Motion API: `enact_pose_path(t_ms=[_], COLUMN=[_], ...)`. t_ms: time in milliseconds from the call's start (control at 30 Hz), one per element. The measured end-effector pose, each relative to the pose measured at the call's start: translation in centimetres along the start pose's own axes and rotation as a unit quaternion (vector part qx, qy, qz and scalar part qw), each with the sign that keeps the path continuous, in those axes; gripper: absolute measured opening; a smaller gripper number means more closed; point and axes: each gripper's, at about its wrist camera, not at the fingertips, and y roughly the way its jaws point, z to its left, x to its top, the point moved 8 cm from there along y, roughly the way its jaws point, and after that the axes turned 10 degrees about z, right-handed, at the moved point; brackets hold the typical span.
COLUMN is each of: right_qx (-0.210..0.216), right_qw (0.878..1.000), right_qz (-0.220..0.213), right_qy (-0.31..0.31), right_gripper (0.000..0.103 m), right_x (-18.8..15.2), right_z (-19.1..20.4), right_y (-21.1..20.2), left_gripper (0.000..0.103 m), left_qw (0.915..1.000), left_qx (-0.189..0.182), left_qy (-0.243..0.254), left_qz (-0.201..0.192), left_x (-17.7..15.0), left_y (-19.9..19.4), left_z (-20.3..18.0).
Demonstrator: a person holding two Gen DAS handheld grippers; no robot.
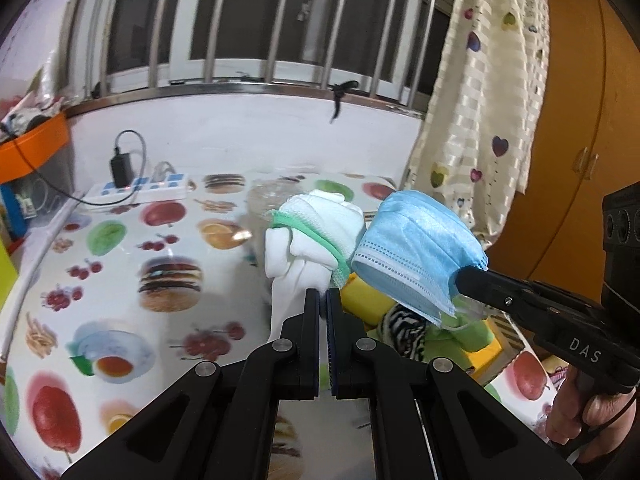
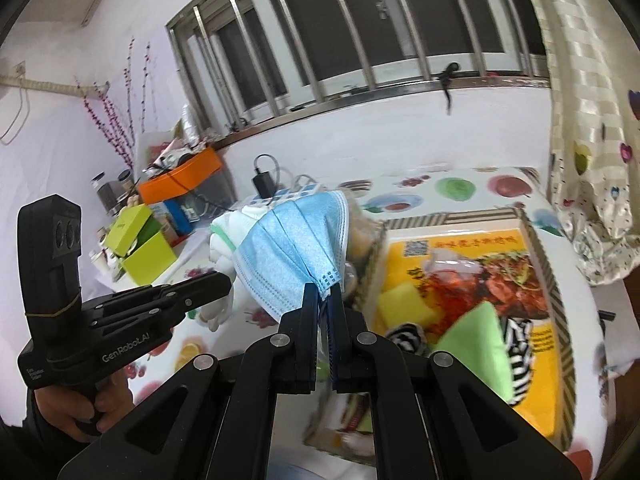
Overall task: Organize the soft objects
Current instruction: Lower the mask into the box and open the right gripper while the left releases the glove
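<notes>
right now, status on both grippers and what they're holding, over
Left gripper shut on white gloves, lifted. Right gripper shut on blue face mask, lifted beside them. Box below already holds sponge and cloths; nothing blocking.

"DAS" reads on the black body of the right tool [image 1: 476, 276] as seen from the left wrist, "GenRobot.AI" on the black body of the left tool [image 2: 224, 280] from the right wrist; the QR code and Chinese characters on the yellow box [image 2: 452, 248] are too blurred to read.
</notes>
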Motion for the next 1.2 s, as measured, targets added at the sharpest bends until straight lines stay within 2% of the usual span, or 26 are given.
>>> enact_pose_path(t_ms=[333, 633, 1200], right_qx=[-0.038, -0.068, -0.108], right_qw=[0.998, 0.995, 0.985], right_qz=[-0.007, -0.009, 0.04], right_qy=[0.039, 0.072, 0.126], right_gripper=[0.004, 0.004, 0.004], right_x=[-0.7, -1.5, -3.9], right_z=[-4.8, -8.7, -14.0], right_y=[-1.9, -3.4, -0.7], left_gripper=[0.003, 0.003, 0.003], left_qw=[0.9986, 0.9964, 0.9917], left_qx=[-0.038, -0.057, -0.071], left_qy=[0.031, 0.046, 0.051], left_qz=[0.019, 0.044, 0.094], left_x=[0.6, 0.0, -1.3], left_y=[3.3, 6.0, 11.2], left_z=[-4.9, -7.5, -9.2])
